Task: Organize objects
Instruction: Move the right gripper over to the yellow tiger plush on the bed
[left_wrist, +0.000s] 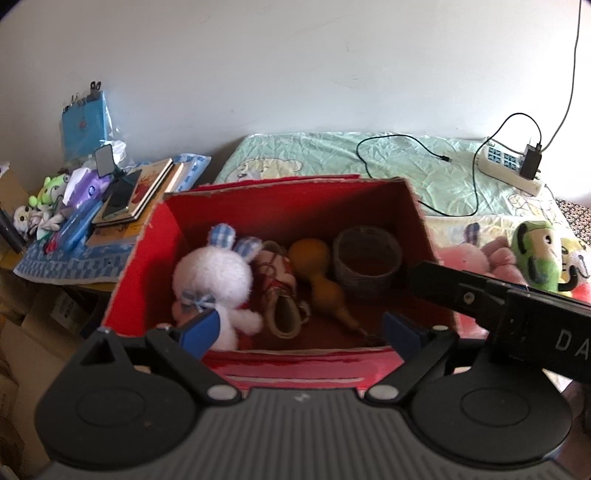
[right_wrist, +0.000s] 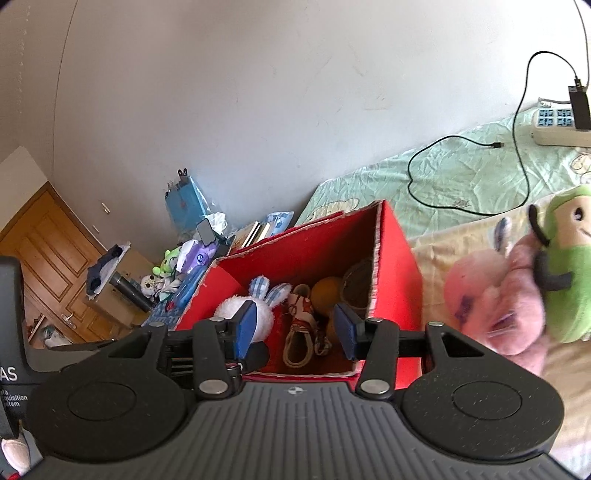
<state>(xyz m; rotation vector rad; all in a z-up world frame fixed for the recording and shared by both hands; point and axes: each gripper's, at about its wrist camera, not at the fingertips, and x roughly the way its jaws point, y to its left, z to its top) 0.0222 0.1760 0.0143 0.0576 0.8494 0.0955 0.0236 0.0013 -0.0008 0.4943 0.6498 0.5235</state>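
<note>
Both tools are spread wide and carry nothing: the left hand-held gripper (left_wrist: 301, 328) hangs over the near rim of the red box (left_wrist: 147, 266), which sits on the bed (left_wrist: 406, 162) and holds the white bunny (left_wrist: 214, 280), a small shoe (left_wrist: 282, 310), a gourd (left_wrist: 317, 273) and a woven basket (left_wrist: 365, 262). Reaching rightward for the loose pink plush (right_wrist: 495, 299) or green plush (right_wrist: 569, 266), the right hand-held gripper (right_wrist: 295, 326) could knock the box's right wall and tip it on the soft bedding. The left view alone shows the basket whole; the right alone shows a wooden door (right_wrist: 48, 254).
</note>
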